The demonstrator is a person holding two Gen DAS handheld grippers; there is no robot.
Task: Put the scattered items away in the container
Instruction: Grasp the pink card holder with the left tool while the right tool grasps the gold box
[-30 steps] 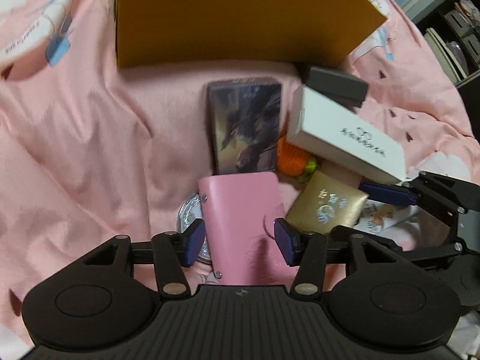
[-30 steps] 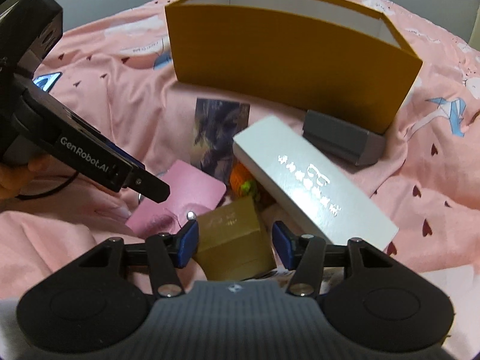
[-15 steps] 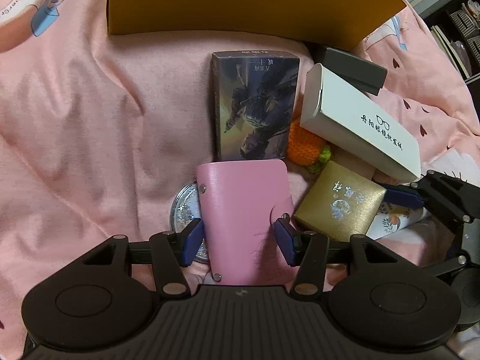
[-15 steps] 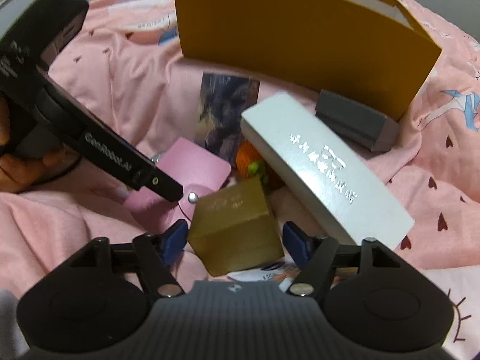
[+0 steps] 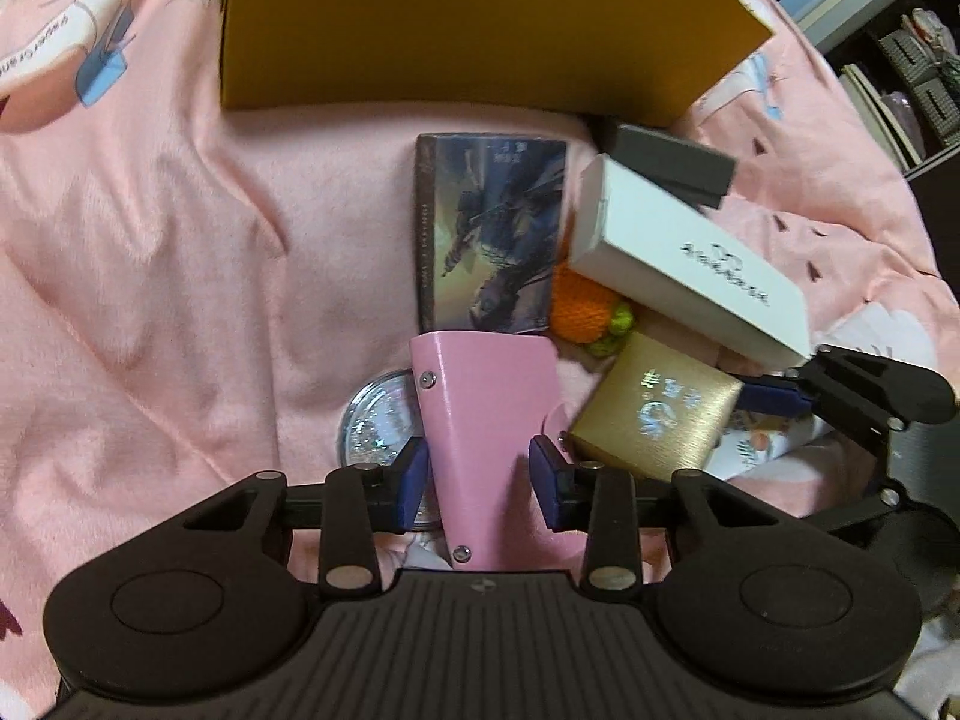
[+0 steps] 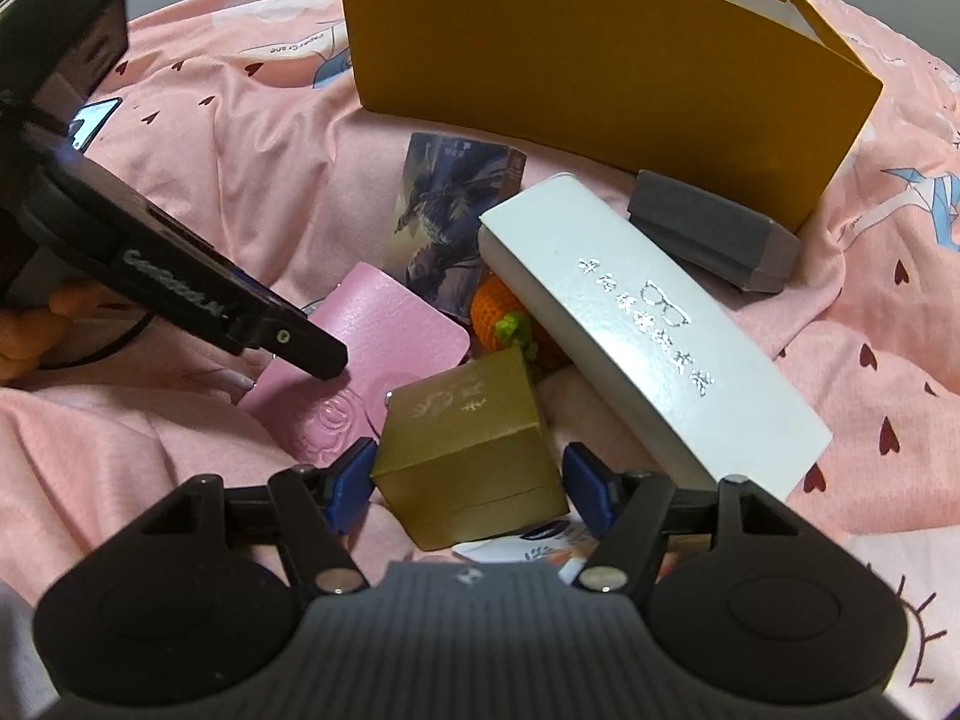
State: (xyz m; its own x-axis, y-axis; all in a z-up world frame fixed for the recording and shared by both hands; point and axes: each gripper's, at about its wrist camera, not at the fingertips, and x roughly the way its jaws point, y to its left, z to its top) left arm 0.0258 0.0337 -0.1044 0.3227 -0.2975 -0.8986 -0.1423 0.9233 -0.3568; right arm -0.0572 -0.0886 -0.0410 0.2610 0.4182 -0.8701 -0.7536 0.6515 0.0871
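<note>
The pink card holder [image 5: 489, 420] is clamped between the blue pads of the left gripper [image 5: 478, 477], whose jaws have just been closing; it is bowed and tilted above the pink bedsheet [image 5: 180, 276]. The gold box [image 6: 471, 450] is straddled by the spread, unclenched right gripper [image 6: 467, 483], its pads just clear of the box's sides. The yellow container [image 6: 600, 66] stands beyond the pile.

One yellow container [image 6: 588, 60], one pink wallet [image 5: 492, 420], one gold box [image 6: 474, 456], one white case [image 6: 648, 324], one grey block [image 6: 714, 228], one picture box [image 5: 492, 234], one knitted orange [image 5: 582, 312], one round glittery disc [image 5: 375, 420].
</note>
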